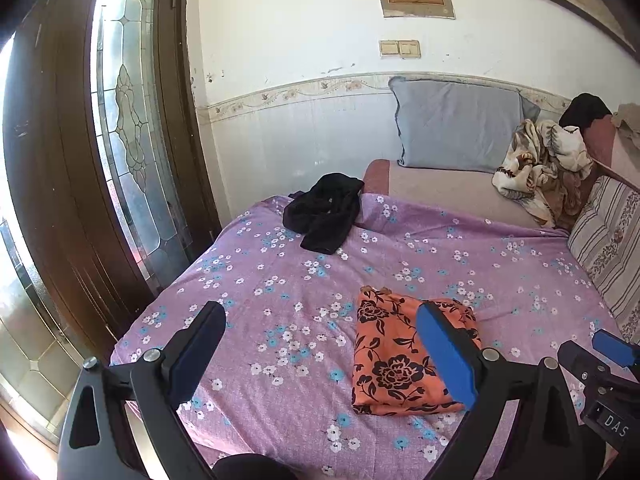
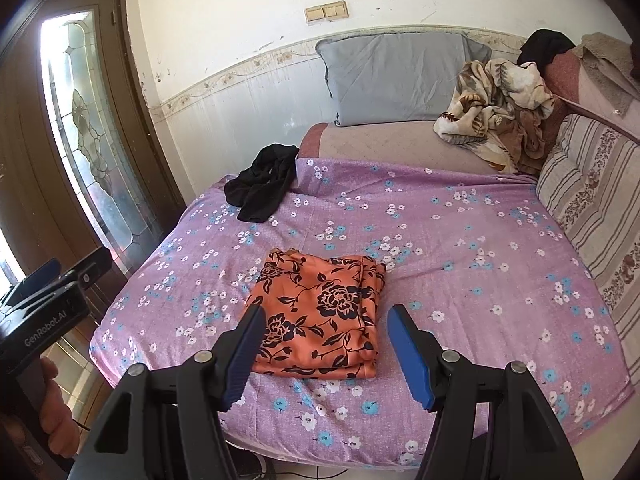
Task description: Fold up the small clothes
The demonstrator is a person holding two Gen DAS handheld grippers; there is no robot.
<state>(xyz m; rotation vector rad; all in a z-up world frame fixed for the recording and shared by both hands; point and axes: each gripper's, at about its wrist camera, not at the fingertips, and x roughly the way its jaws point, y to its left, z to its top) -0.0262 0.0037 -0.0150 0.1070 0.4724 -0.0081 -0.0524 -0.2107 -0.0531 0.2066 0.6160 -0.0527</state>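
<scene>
Purple flowered bed [image 2: 460,240]: my empty, spread claws hover over the folded orange cloth [image 2: 320,312]; black garment [image 2: 262,184] lies far-left, nearer my left claw [image 1: 320,360].

A folded orange garment with a black floral print [image 1: 412,354] lay on a bed spread with a lilac flowered sheet [image 1: 280,280], the left tongs [image 1: 320,344] held wide and empty above it; a crumpled black garment [image 1: 324,210] sat farther back.
</scene>
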